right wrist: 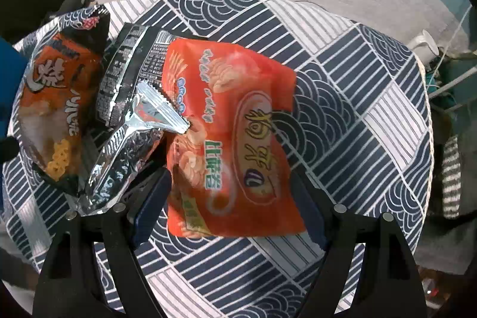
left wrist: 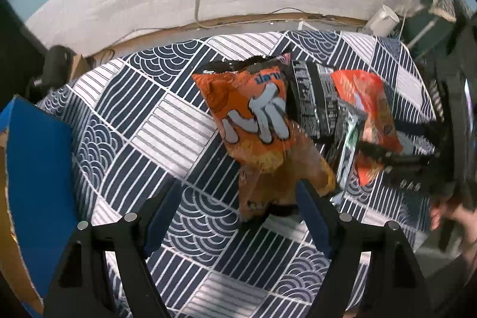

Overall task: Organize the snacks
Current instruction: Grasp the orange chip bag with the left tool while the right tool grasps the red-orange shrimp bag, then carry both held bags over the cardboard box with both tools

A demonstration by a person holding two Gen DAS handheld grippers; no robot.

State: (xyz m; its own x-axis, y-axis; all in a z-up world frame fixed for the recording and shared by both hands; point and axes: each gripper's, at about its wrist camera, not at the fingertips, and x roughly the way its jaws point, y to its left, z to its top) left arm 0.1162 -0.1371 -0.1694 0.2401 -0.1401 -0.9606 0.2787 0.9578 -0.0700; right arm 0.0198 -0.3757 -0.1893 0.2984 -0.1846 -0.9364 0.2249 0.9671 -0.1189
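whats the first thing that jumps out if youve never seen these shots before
The bright snack bags stand out first: an orange chip bag and a red-orange snack bag flank a crumpled silver-and-black foil bag, clustered together on a navy-and-white patterned tablecloth. Next come the open blue-padded grippers: the left gripper beside the orange bag's lower end, the right gripper straddling the red-orange bag.

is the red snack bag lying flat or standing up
Lying flat. The red snack bag rests face up on the patterned tablecloth, its printed front fully showing, between the open right gripper's fingers.
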